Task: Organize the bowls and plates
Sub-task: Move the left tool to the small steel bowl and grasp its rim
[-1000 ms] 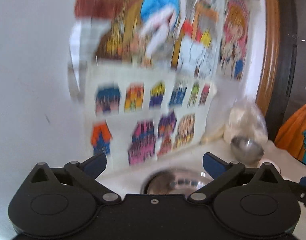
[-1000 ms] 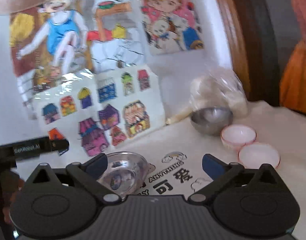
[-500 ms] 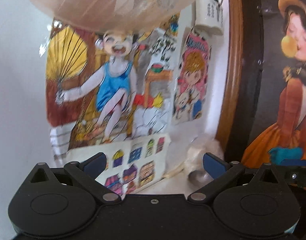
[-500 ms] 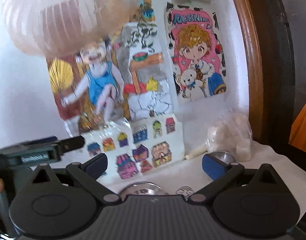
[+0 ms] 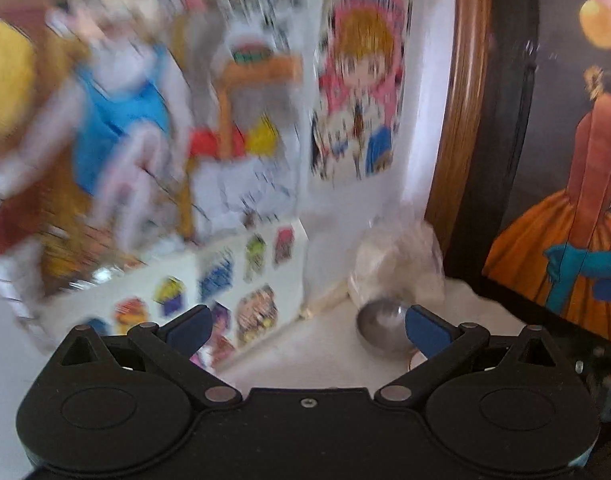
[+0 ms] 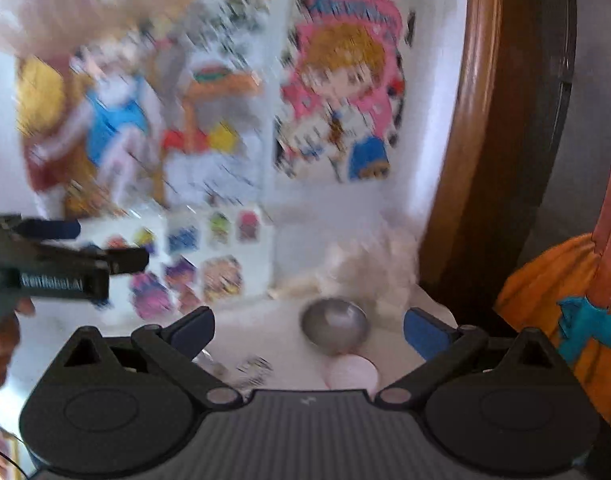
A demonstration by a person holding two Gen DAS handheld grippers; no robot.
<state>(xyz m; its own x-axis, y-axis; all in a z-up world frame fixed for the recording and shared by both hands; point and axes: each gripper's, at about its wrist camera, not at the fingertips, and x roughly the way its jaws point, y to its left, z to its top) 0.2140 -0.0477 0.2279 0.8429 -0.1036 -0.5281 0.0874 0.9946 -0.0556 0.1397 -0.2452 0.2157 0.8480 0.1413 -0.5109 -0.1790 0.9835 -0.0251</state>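
A small steel bowl sits on the white cloth-covered table near the back wall; it also shows in the left wrist view. A pink-rimmed white bowl lies just in front of it. My right gripper is open and empty, raised above the table, with the steel bowl seen between its fingers. My left gripper is open and empty, also raised; it shows from the side at the left of the right wrist view. Both views are motion-blurred.
Colourful cartoon drawings and a sticker sheet cover the white wall behind the table. A clear plastic bag of white items lies behind the steel bowl. A wooden-framed painting stands at right.
Both grippers tilted up half a second ago, showing a paper lantern, and have now tipped back down toward the table. The steel bowl and pink-rimmed bowl are back in view.
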